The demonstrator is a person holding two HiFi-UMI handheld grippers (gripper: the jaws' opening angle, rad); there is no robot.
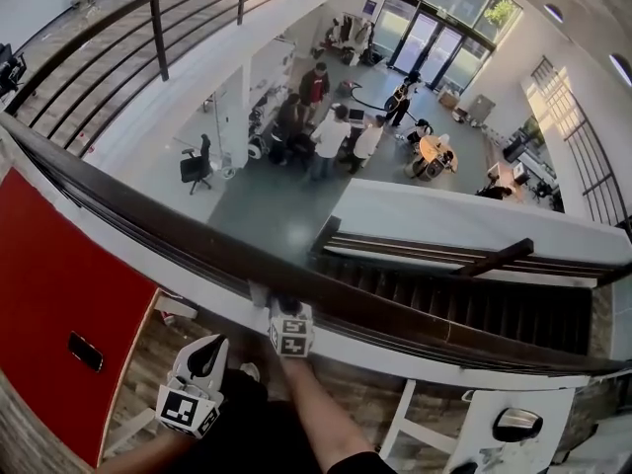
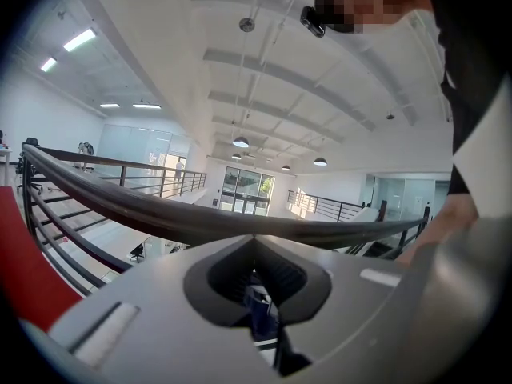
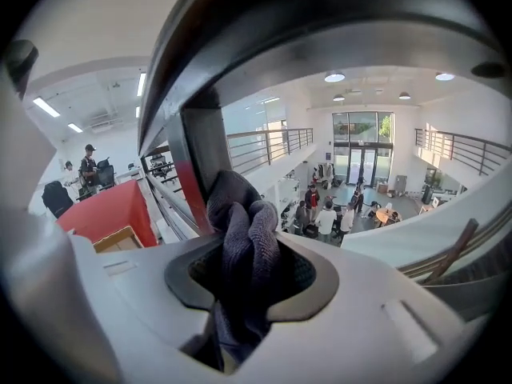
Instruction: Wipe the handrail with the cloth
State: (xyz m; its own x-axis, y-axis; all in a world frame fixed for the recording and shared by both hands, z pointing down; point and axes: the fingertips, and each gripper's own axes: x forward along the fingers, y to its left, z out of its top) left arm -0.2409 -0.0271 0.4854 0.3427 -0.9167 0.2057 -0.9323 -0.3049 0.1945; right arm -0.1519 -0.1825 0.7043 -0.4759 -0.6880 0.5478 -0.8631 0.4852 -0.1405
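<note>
A dark brown handrail (image 1: 178, 235) runs from upper left to lower right across the head view. My right gripper (image 1: 277, 304) is pushed up against its near side, shut on a dark grey cloth (image 3: 244, 238). In the right gripper view the cloth bulges out between the jaws and touches the rail (image 3: 320, 30), which arches close overhead beside a dark baluster (image 3: 204, 158). My left gripper (image 1: 213, 344) hangs lower left, apart from the rail. In its own view the left gripper (image 2: 254, 242) has its jaws together with nothing in them, and the handrail (image 2: 160, 214) crosses just beyond.
A red panel (image 1: 49, 294) lies at the left beside the wooden floor. Beyond the rail is a deep drop to a lobby with several people (image 1: 326, 126). A staircase (image 1: 474, 304) descends at right. White furniture (image 1: 513, 423) stands at lower right.
</note>
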